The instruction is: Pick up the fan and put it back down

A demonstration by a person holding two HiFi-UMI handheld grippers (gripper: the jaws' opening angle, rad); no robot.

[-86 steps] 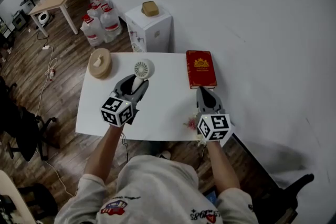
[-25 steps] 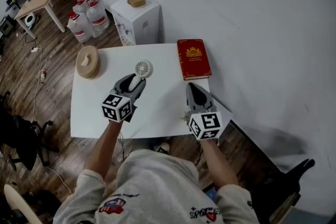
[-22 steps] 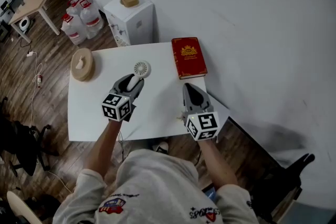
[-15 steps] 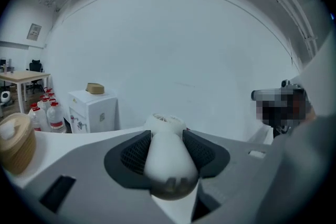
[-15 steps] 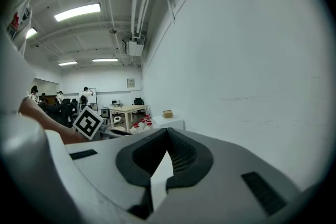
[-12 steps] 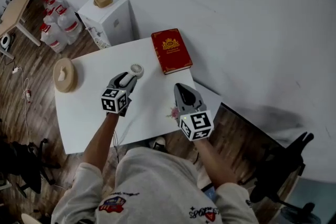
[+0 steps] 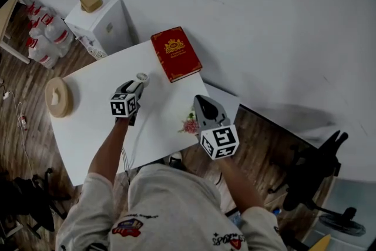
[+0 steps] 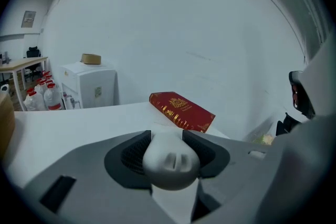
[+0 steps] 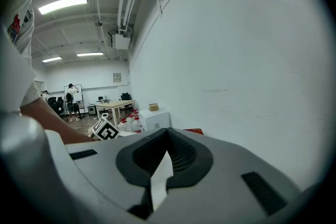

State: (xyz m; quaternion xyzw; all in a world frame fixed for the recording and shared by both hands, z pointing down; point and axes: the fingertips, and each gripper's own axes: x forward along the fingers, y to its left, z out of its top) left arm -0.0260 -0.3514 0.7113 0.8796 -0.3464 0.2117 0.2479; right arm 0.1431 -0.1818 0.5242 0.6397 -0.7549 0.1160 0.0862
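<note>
Item: small white handheld fan (image 7: 141, 76). Held by its handle (image 8: 170, 159) in the left gripper (image 7: 136, 86), whose jaws are clamped on it from both sides. It sits over the far middle of the white table (image 7: 88, 138), round head pointing away from the person. Whether its head touches the tabletop cannot be told.

Neighbours: red book (image 7: 175, 53), just right of the fan at the table's far right corner. Flower sprig (image 7: 190, 124) at the near right edge.

Right gripper (image 7: 202, 101): jaws together, nothing between them, off the table's right edge.

Hazards, judged:
- Letting go before the fan rests on the table would drop it, and it may bounce or roll (round head, smooth top).
- A rightward drift would knock the head against the book.
- The grip is near the handle's end, so the fan may pivot in the jaws.
</note>
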